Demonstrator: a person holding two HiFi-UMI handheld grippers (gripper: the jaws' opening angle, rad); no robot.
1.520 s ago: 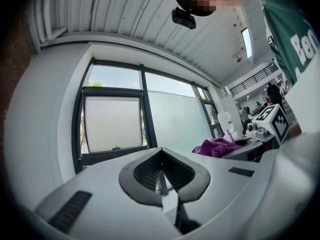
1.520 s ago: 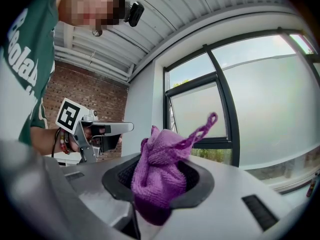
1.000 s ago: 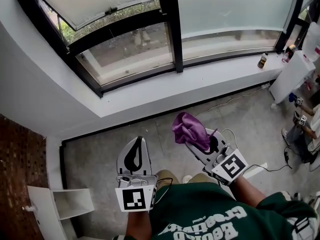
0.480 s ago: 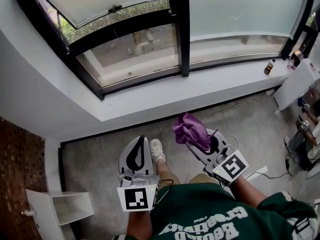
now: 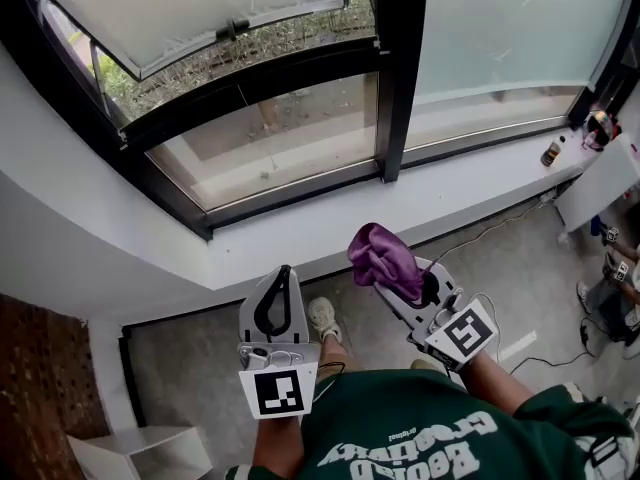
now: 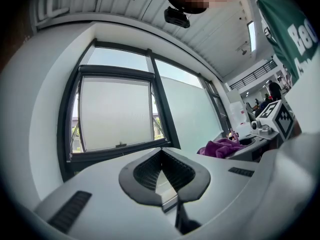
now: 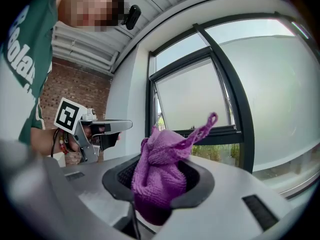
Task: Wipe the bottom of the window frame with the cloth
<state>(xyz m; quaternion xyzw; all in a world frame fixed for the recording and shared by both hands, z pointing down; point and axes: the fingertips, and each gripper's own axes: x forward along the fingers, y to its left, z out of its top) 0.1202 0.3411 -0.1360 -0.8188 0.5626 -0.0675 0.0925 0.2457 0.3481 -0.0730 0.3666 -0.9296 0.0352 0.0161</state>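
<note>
The purple cloth is bunched up in my right gripper, which is shut on it at waist height above the floor. In the right gripper view the cloth fills the jaws of that gripper and one corner sticks up. My left gripper is held beside it, shut and empty; its jaw tips meet. The black bottom rail of the window frame runs above the white sill, ahead of both grippers and apart from them.
A small bottle stands on the sill at the far right beside a white cabinet. A cable lies on the floor under the sill. My shoe shows between the grippers. White shelving stands at lower left.
I have stepped toward the window, so the sill and frame sit closer and lower in view. Both grippers keep their pose, the right still shut on the cloth.
</note>
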